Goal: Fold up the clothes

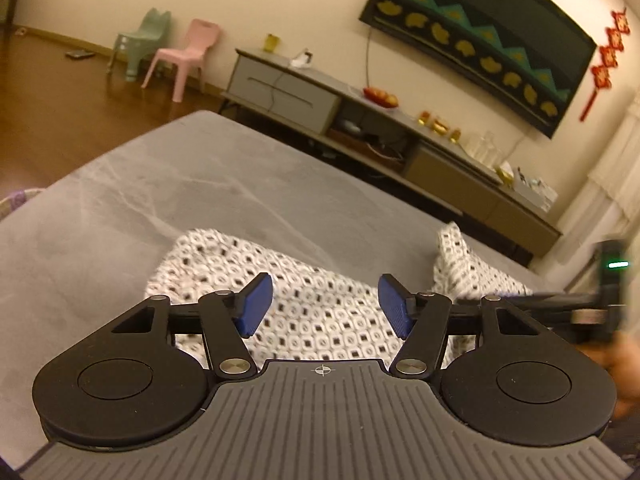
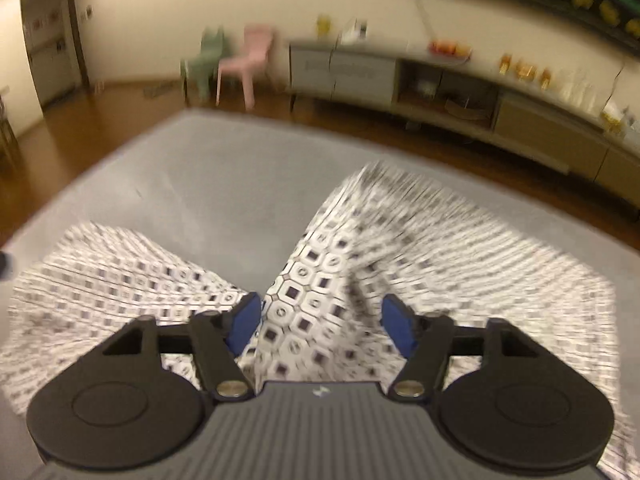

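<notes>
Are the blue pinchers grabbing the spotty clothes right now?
No. The left gripper and the right gripper are both open above the patterned garment, which lies on the grey surface. Nothing is held.

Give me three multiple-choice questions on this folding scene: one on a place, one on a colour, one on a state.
1. Where does the patterned garment lie?
A. on the grey surface
B. on the pink chair
C. on the floor

2. What colour are the pads of the tongs?
A. red
B. blue
C. green

3. How are the left tongs?
A. shut on cloth
B. open
C. out of view

Answers: 1 A, the cloth spreads across the grey surface; 2 B, both pads are blue; 3 B, a wide gap shows between the pads, nothing gripped.
</notes>
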`<state>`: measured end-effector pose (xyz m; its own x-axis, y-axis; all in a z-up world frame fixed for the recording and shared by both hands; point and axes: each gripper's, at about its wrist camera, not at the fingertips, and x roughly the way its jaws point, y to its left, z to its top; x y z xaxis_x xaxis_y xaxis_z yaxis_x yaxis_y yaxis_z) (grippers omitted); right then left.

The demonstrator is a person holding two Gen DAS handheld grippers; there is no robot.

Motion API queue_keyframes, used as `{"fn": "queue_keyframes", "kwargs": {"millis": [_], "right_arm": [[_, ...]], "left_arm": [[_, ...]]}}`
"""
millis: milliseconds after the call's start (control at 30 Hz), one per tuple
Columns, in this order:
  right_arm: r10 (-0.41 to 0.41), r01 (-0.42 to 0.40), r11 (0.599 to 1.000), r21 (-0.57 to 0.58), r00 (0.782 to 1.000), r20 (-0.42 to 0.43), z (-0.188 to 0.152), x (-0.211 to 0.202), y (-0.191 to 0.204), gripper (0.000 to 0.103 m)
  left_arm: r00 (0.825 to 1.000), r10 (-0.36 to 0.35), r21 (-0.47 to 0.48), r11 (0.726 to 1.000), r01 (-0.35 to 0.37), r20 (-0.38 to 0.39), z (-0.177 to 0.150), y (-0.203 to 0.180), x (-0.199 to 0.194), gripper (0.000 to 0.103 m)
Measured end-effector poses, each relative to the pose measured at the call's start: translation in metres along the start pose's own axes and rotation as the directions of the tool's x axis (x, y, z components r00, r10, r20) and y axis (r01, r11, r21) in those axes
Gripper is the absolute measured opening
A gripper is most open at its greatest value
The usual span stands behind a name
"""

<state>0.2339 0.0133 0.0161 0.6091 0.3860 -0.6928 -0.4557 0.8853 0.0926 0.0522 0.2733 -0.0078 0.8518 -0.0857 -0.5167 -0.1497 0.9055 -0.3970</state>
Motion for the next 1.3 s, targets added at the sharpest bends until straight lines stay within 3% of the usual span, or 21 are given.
{"fn": "queue_keyframes", "kwargs": {"millis": [33,100,200,233,333,400,433,567,667,767,867,900,933,967,1000,1033,1067,1133,1200,1233,1300], "right_arm": [[0.016,-0.016,1.000,-0.001,1.000,-0.013,0.007,0.005,0.000,0.002],[0.048,-0.048,0.999,-0.001,0.998,-0.038,0.022,0.014,0.000,0.002],[0.163,-0.209,0.948,0.242,0.967,0.197,0.068,-0.037,-0.040,0.002],[0.123,-0.204,0.911,0.359,0.964,0.237,0.077,-0.036,-0.061,0.002],[-0.069,-0.049,0.749,0.661,0.986,0.151,0.083,0.002,-0.119,0.009],[-0.066,0.046,0.669,0.742,0.998,-0.002,0.061,0.035,-0.141,0.020],[-0.047,0.052,0.656,0.753,0.998,-0.028,0.045,0.040,-0.146,0.026],[0.013,-0.032,0.742,0.670,0.999,0.033,-0.026,0.002,-0.141,0.050],[-0.045,0.026,0.840,0.541,0.999,0.022,-0.066,-0.027,-0.143,0.056],[-0.072,0.069,0.900,0.430,0.997,-0.009,-0.081,-0.036,-0.146,0.056],[-0.016,0.013,0.939,0.343,1.000,0.005,-0.079,-0.041,-0.134,0.064],[0.008,-0.010,0.952,0.307,1.000,0.007,-0.078,-0.043,-0.128,0.065],[0.023,-0.024,0.965,0.260,1.000,0.006,-0.078,-0.039,-0.120,0.065],[0.022,-0.022,0.979,0.200,1.000,0.002,-0.079,-0.032,-0.110,0.064],[0.001,-0.001,0.992,0.129,1.000,-0.003,-0.081,-0.028,-0.101,0.061],[-0.023,0.025,0.997,0.066,0.999,-0.027,-0.083,-0.022,-0.094,0.042],[-0.043,0.044,0.999,0.012,0.997,-0.066,-0.085,-0.015,-0.087,0.002],[-0.053,0.050,0.998,-0.036,0.995,-0.085,-0.085,-0.016,-0.087,0.001],[0.057,-0.059,0.993,0.100,0.998,0.017,-0.079,-0.047,-0.112,0.001],[0.113,-0.126,0.976,0.179,0.990,0.084,-0.076,-0.063,-0.126,0.002],[0.055,-0.078,0.971,0.227,0.993,0.105,-0.074,-0.077,-0.140,0.017]], "left_arm": [[1.000,0.000,-0.015,1.000,0.001,0.023,0.006,0.001,-0.004,0.047],[0.997,-0.004,-0.049,0.999,0.008,0.078,0.015,0.007,-0.015,0.047],[0.990,0.003,-0.098,0.995,0.011,0.140,0.023,0.015,-0.021,0.047],[0.991,0.019,-0.103,0.995,-0.005,0.130,0.025,0.016,-0.015,0.046],[0.996,0.025,-0.110,0.994,-0.016,0.080,0.023,0.021,-0.003,0.046],[0.998,0.006,-0.094,0.996,0.000,0.055,0.019,0.023,0.001,0.049],[0.999,-0.013,-0.080,0.997,0.016,0.046,0.016,0.022,0.002,0.053],[0.991,-0.130,0.038,0.991,0.130,-0.013,0.004,-0.005,0.012,0.065],[0.997,-0.059,0.212,0.975,0.069,-0.054,-0.020,-0.037,0.042,0.076],[0.997,0.017,0.382,0.924,0.015,-0.081,-0.043,-0.069,0.071,0.078],[0.991,0.097,0.541,0.841,-0.031,-0.095,-0.067,-0.101,0.101,0.075],[0.987,0.126,0.585,0.810,-0.046,-0.096,-0.074,-0.109,0.111,0.062],[0.983,0.161,0.600,0.797,-0.074,-0.093,-0.076,-0.105,0.121,0.026],[0.978,0.190,0.606,0.789,-0.098,-0.090,-0.076,-0.100,0.129,0.004],[0.980,0.182,0.571,0.815,-0.101,-0.087,-0.065,-0.091,0.125,0.000],[0.981,0.173,0.534,0.839,-0.103,-0.083,-0.054,-0.083,0.122,0.000],[0.983,0.165,0.496,0.862,-0.105,-0.080,-0.043,-0.074,0.118,0.000],[0.993,0.109,0.383,0.920,-0.083,-0.047,-0.011,-0.057,0.101,0.000],[1.000,0.019,0.207,0.978,-0.022,0.019,0.034,-0.036,0.079,0.000],[0.998,0.017,0.149,0.989,-0.026,0.059,0.054,-0.028,0.074,0.000],[0.996,0.059,0.109,0.992,-0.066,0.071,0.079,-0.015,0.075,0.000]]}}
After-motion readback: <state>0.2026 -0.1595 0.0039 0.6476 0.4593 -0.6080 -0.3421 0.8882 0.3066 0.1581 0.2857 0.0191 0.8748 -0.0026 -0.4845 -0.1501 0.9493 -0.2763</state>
